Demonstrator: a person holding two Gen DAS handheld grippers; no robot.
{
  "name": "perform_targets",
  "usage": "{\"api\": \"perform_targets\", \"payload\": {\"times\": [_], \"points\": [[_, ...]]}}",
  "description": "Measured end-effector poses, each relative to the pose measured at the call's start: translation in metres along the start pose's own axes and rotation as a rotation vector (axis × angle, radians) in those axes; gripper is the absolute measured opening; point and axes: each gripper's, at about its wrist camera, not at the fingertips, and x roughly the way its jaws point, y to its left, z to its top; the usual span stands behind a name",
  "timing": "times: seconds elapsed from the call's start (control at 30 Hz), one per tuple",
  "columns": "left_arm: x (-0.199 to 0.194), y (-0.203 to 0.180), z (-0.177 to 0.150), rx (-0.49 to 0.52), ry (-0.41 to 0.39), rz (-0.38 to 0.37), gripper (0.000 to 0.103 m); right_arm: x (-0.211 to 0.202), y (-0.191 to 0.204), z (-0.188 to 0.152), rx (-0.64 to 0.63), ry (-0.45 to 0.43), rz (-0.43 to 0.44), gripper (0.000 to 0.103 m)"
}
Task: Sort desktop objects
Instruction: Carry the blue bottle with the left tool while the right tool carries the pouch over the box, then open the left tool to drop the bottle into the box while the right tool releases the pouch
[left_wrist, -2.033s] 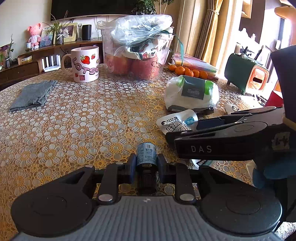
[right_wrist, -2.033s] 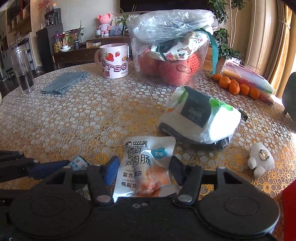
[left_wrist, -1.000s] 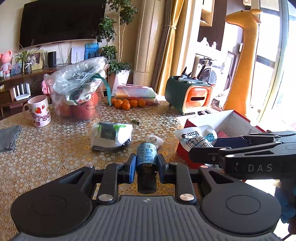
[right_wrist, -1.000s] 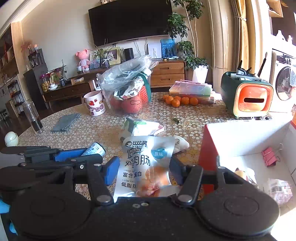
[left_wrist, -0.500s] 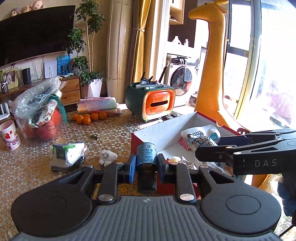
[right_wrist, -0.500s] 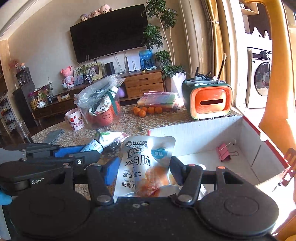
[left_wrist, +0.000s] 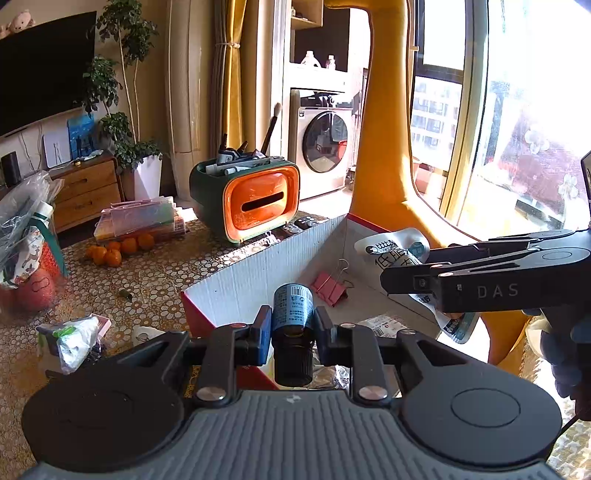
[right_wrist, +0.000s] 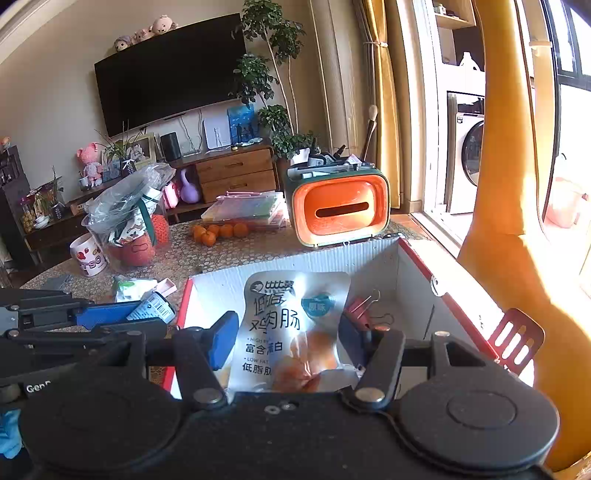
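**Two carried items nearing release over the box: drop and collision risks**

Nearest the left camera, the left tongs (left_wrist: 291, 328) are clamping a small blue-labelled bottle (left_wrist: 292, 310) by its sides, dark cap toward the camera, and are holding it just above the near wall of the red-edged cardboard box (left_wrist: 258, 273). The round body is offering little contact to the pads; a tilt is likely to let it slide out and land on the rim or on the counter (left_wrist: 159, 280) rather than inside.

Beside them, the right tongs (right_wrist: 286, 338) are gripping a silver snack pouch (right_wrist: 295, 325) by its edges, over the box interior. The pouch is limp, so it is liable to drape over a wall if released too near an edge.

The two tools are working close together; opening both at once is risking a knock between them.

Farther in, a pink binder clip (left_wrist: 328, 286) and small wrappers are lying on the box floor, where a dropped bottle may bounce or roll.

Beyond the box, an orange-fronted organiser (left_wrist: 247, 201) and tangerines (left_wrist: 114, 251) are standing well clear.
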Motion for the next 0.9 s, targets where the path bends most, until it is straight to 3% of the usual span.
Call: {"api": "perform_targets", "payload": {"times": [0.43,0.63,0.9], "points": [[0.091,-0.013,0.03,0.104,0.164,-0.058,0.023,0.048,-0.034,-0.007,-0.017,0.078,-0.054,0.059],[0.126,-0.012,0.036,0.086,0.24,-0.066,0.023,0.072,-0.04,-0.014,-0.049,0.136,-0.07,0.059],[0.141,-0.011,0.029,0.079,0.281,-0.066,0.023,0.102,-0.033,-0.026,-0.121,0.249,-0.091,0.059]]}}
